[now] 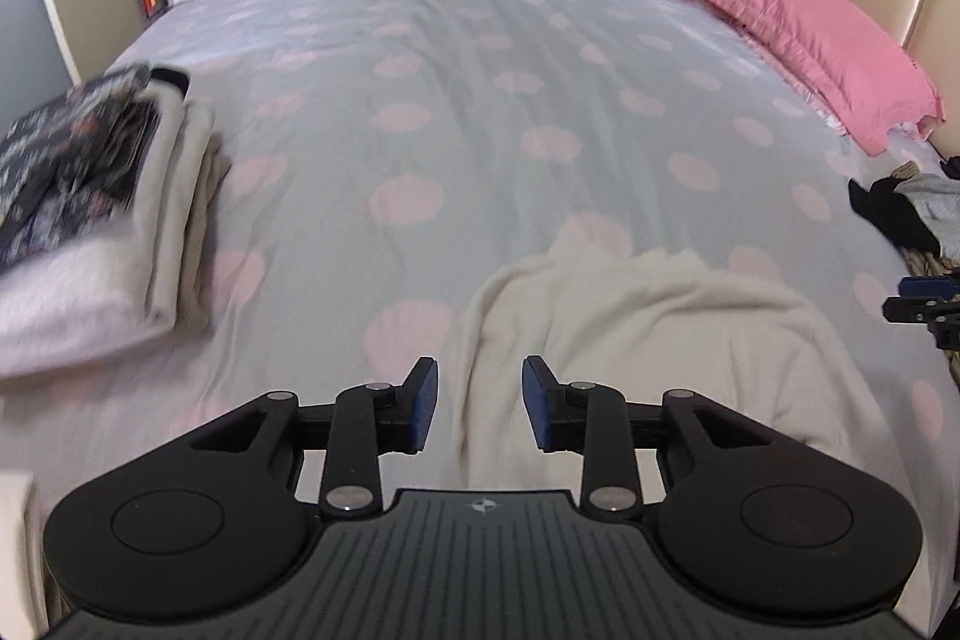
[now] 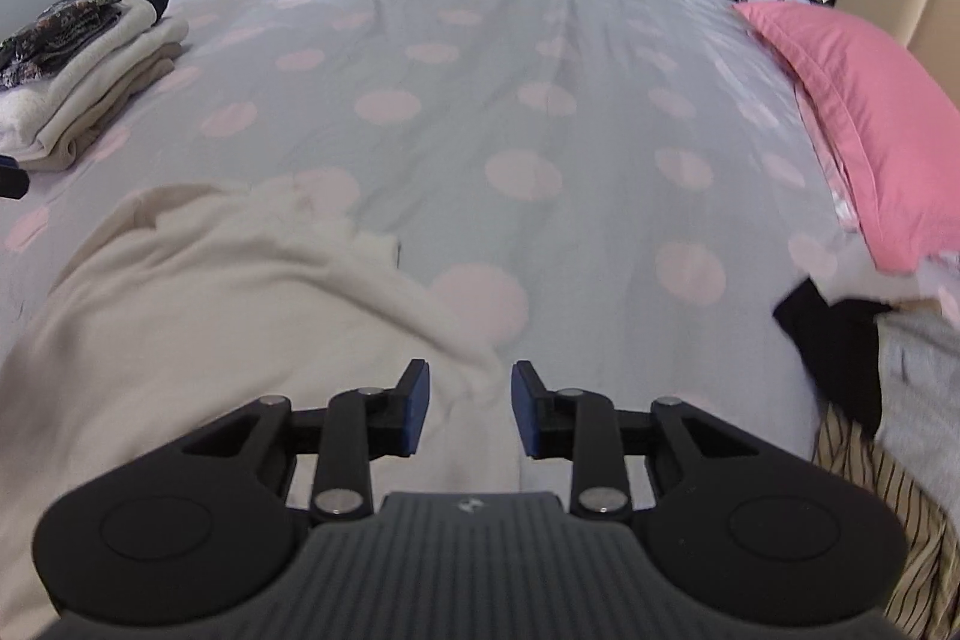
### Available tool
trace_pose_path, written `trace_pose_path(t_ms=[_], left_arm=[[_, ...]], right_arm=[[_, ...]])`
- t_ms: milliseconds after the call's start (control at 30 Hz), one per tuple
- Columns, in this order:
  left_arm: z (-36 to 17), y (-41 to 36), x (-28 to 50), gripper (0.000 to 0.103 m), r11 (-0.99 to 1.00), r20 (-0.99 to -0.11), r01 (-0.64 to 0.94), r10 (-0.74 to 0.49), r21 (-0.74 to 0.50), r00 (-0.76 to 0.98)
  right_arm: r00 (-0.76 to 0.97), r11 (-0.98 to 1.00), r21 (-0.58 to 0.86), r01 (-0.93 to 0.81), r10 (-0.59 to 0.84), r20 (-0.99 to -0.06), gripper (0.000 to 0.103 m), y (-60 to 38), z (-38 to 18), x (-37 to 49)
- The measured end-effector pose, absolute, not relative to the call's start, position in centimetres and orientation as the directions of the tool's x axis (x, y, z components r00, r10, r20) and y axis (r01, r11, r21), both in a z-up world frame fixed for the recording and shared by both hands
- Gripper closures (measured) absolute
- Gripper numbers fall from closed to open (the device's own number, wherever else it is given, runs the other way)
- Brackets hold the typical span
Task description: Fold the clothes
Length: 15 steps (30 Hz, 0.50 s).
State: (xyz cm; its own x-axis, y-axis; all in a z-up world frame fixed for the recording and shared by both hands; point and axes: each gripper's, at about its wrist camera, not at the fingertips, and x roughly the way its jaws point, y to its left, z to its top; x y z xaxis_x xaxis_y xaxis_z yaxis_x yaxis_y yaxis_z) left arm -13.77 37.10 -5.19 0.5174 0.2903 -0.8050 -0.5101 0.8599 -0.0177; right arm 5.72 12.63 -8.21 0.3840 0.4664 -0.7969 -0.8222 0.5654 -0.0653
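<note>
A cream garment (image 1: 648,328) lies crumpled and spread on the near side of the bed; in the right wrist view it (image 2: 198,292) fills the lower left. My left gripper (image 1: 480,403) is open just above the garment's left part, cloth showing between its blue pads but not pinched. My right gripper (image 2: 471,409) is open too, over the garment's right edge, whose hem lies in the gap untouched. The right gripper's tip (image 1: 924,307) shows at the right edge of the left wrist view.
The bed has a grey cover with pink dots (image 1: 468,112). A stack of folded clothes (image 1: 90,220) (image 2: 78,70) sits at the left. A pink pillow (image 1: 804,34) (image 2: 870,118) lies by the headboard. A heap of dark, grey and striped clothes (image 2: 870,370) is at the right.
</note>
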Motion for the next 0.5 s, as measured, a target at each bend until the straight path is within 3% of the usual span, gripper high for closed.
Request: trace_pose_path(t_ms=[300,500], left_arm=[[-9.0,36.8,-20.7,0.074,0.809,-0.877,-0.588,0.28,-0.004,0.391],[-11.0,35.3,-23.5,0.074,0.804,-0.907,-0.594,0.235,-0.021,0.35]], right_arm=[[0.304,0.63,0.016,-0.776,0.396,-0.867,0.069,6.6,-12.7,1.9],[0.294,0.688,0.017,-0.725,0.333,-0.896,0.058,4.3,-14.9,-0.5]])
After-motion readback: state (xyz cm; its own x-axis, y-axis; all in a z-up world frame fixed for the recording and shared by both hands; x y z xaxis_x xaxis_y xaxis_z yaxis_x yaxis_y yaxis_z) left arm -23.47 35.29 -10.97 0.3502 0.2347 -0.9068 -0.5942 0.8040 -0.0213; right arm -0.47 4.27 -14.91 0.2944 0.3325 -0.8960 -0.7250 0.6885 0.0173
